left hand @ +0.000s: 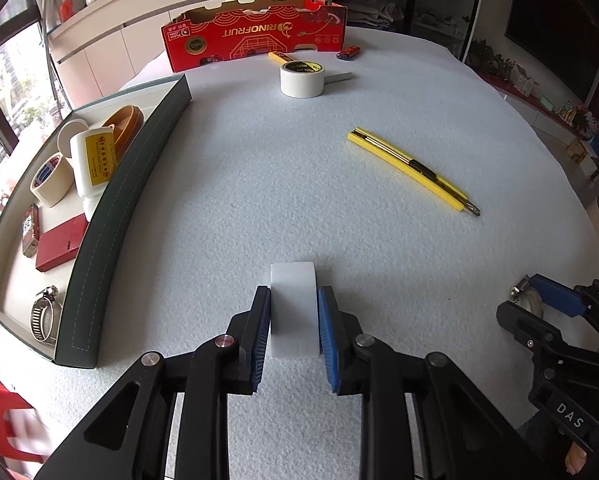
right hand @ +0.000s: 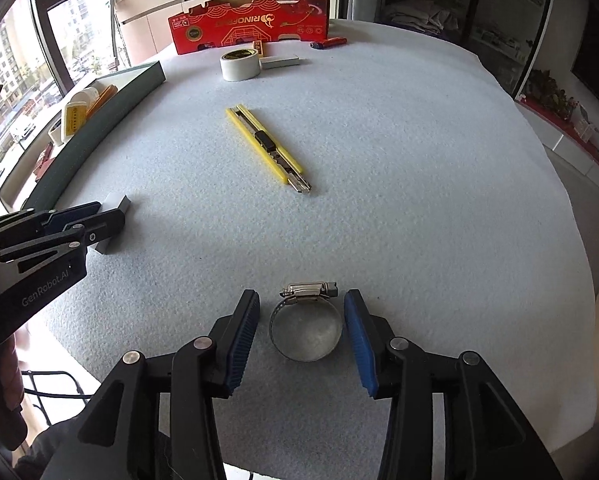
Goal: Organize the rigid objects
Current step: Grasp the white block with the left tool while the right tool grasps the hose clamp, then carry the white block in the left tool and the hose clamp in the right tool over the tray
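On the white foam-covered table (left hand: 259,200) stands a red carton (left hand: 255,36) printed "RINOFRUIT". The left gripper (left hand: 294,312) clamps a white block (left hand: 294,308); the right gripper (right hand: 301,322), marked "DAS", stands apart around a hose clamp (right hand: 305,328).

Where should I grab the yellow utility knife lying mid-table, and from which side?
Grip the yellow utility knife across its narrow width near the black slider, coming from above with fingers straddling its long axis. It lies flat and diagonal on the foam mat, so rotate the wrist to match; avoid the metal blade tip nearest you.

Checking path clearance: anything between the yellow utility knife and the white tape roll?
Nothing; bare foam between the utility knife and tape roll, clearest in the right wrist view.
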### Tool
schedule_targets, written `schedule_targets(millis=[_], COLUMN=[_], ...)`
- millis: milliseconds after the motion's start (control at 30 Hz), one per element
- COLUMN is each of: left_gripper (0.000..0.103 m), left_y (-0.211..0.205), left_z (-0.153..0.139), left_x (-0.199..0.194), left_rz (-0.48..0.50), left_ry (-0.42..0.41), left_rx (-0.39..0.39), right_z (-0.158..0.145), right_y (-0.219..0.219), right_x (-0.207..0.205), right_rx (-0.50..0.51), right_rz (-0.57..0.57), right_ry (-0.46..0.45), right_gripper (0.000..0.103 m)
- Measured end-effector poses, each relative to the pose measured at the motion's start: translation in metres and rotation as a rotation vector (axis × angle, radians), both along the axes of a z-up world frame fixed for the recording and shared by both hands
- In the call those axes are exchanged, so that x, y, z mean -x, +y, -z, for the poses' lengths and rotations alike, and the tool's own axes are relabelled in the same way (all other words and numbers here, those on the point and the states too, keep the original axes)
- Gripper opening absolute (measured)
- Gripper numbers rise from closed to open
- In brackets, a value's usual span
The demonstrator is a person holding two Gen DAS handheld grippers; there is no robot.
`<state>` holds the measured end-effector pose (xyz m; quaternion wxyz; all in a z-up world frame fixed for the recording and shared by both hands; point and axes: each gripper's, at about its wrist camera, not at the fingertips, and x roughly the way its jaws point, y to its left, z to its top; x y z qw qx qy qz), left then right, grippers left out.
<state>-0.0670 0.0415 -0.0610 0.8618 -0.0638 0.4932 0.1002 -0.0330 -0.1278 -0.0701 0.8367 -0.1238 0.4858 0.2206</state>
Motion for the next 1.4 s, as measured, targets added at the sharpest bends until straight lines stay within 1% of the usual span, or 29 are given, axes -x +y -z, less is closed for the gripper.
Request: schedule_targets(millis=[67, 167, 233, 333, 500, 600, 733, 833, 967, 1100, 1233, 1333, 1400], left_gripper=[0.025, 0.025, 0.025, 0.025, 0.025, 0.025, 0.025, 0.025, 0.025, 0.025, 0.025, 0.025, 0.025], left_y=[0.003, 0.007, 0.005, 0.0, -0.009, -0.013, -0.018, -0.014, 0.002, 0.024, 0.052, 0.075, 0.093], left_z=[-0.001, -0.003, -0.006, -0.015, -0.035, -0.054, -0.086, -0.115, -0.156, -0.192, -0.221, -0.236, -0.241], left_x=[0.003, 0.008, 0.009, 0.01, 0.008, 0.007, 0.006, 0.009, 0.018, 0.032, 0.049, 0.065, 0.075], left_rz=[-0.006, -0.014, -0.01, 0.003, 0.032, 0.049, 0.076, 0.082, 0.07, 0.035, -0.004, -0.055, -0.105], left_ry=[-0.01, -0.024, -0.027, -0.047, -0.093, -0.139, -0.214, -0.269, -0.35, -0.426, -0.478, -0.5, -0.503], left_rx=[0.037, 0.106, 0.112, 0.114, 0.15, 0.189, 0.209, 0.227, 0.251, 0.214, 0.167, 0.094, 0.044], right_z=[-0.001, -0.002, -0.005, -0.012, -0.028, -0.039, -0.062, -0.085, -0.125, -0.163, -0.194, -0.208, -0.214], right_y=[-0.003, -0.014, -0.021, -0.025, -0.019, -0.013, -0.006, 0.002, 0.016, 0.037, 0.068, 0.096, 0.114], right_x=[-0.001, -0.005, -0.006, -0.008, -0.01, -0.013, -0.018, -0.021, -0.022, -0.023, -0.022, -0.019, -0.015], right_rx=[-0.014, -0.097, -0.133, -0.166, -0.202, -0.233, -0.282, -0.326, -0.388, -0.456, -0.501, -0.525, -0.534], right_rz=[0.015, 0.047, 0.07, 0.085, 0.069, 0.049, 0.028, -0.003, -0.062, -0.128, -0.213, -0.281, -0.32], right_ry=[0.008, 0.046, 0.057, 0.047, 0.027, 0.021, 0.002, -0.018, -0.063, -0.094, -0.113, -0.108, -0.098], right_gripper=[0.035, 0.035, 0.035, 0.035, 0.035, 0.035, 0.035, 0.035, 0.035, 0.035, 0.035, 0.035, 0.035])
